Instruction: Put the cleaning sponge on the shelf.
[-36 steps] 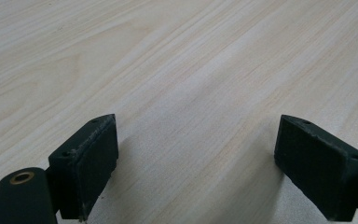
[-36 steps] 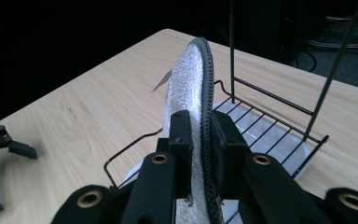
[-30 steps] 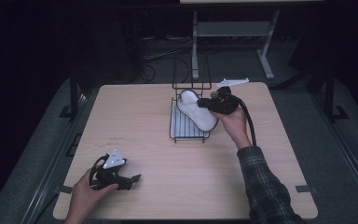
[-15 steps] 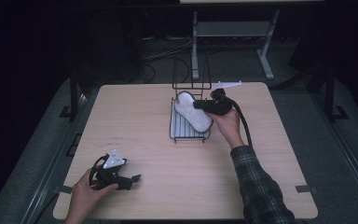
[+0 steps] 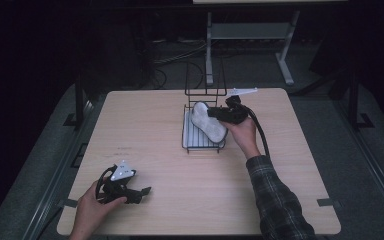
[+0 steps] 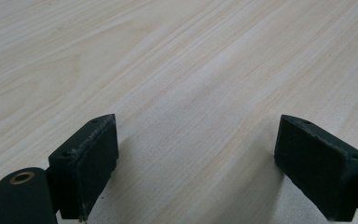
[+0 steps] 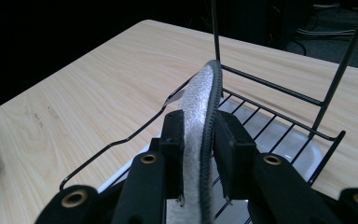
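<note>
A flat white insole-shaped pad [image 5: 206, 124] with a black rim hangs tilted over a black wire rack [image 5: 200, 148] at the back middle of the table. My right gripper [image 5: 215, 114] is shut on the pad's right side. In the right gripper view the two jaws pinch the pad [image 7: 206, 88] edge-on, right gripper [image 7: 200, 137], with the rack's wires [image 7: 270, 87] just below and beyond. My left gripper [image 5: 141, 192] rests on the table at the front left. Its jaws stand wide apart, left gripper [image 6: 196, 163], with only bare wood between them.
A white drip tray [image 7: 284, 140] lies under the rack's wires. The rack's tall back frame [image 5: 206, 82] rises behind the pad. Bare wooden tabletop [image 5: 145, 130] spreads between the two grippers. A white metal stand [image 5: 250, 30] and cables sit on the floor beyond the table.
My right gripper has carried the pad slightly left and farther over the rack. The left gripper has stayed where it was.
</note>
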Demonstrator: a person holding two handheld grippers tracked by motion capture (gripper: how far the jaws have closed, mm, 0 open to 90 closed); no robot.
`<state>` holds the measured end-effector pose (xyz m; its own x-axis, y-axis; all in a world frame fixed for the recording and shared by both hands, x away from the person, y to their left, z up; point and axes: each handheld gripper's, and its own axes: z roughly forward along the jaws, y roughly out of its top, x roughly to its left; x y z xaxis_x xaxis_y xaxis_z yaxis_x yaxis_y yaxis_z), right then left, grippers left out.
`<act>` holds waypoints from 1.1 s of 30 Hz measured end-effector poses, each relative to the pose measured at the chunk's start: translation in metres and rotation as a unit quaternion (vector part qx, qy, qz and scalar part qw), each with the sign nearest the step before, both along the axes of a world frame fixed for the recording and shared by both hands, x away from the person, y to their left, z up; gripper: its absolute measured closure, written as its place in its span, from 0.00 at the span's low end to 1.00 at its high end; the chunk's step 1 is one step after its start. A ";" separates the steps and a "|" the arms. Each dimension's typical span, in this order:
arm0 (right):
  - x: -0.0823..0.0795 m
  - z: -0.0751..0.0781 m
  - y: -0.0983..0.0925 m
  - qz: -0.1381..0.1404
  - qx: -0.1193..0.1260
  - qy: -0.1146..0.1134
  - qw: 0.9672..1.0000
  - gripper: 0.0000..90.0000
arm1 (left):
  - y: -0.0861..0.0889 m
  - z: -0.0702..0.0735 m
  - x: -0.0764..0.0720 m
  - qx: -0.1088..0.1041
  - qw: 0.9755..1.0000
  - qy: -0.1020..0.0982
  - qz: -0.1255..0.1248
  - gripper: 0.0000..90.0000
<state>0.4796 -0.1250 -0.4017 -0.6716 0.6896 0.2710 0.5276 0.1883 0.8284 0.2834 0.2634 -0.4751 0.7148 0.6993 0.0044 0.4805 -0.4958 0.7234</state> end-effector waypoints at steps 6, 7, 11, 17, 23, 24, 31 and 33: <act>0.001 -0.002 0.001 -0.001 -0.003 -0.001 1.000 0.82 | 0.000 0.000 0.000 0.000 1.000 0.000 0.000 0.14; 0.001 -0.002 0.001 0.000 -0.002 -0.001 1.000 0.81 | 0.000 0.000 0.000 0.000 1.000 0.000 0.000 0.14; 0.000 -0.001 0.001 0.000 -0.009 -0.004 1.000 0.78 | 0.000 0.000 0.000 0.000 1.000 0.000 0.000 0.14; 0.000 -0.001 0.000 -0.004 -0.020 -0.002 1.000 0.71 | 0.000 0.000 0.000 0.000 1.000 0.000 0.000 0.14; -0.001 0.001 -0.003 -0.011 -0.025 -0.008 1.000 0.63 | 0.000 0.000 0.000 0.000 1.000 0.000 0.000 0.14; -0.001 0.001 -0.004 -0.011 -0.026 -0.007 1.000 0.63 | 0.000 0.000 0.000 0.000 1.000 0.000 0.000 0.14; -0.006 0.005 -0.013 -0.001 -0.041 -0.005 0.999 0.77 | 0.000 0.000 0.000 0.000 1.000 0.000 0.000 0.14; -0.007 0.004 -0.017 -0.001 -0.051 0.000 0.999 0.85 | 0.000 0.000 0.000 0.000 1.000 0.000 0.000 0.14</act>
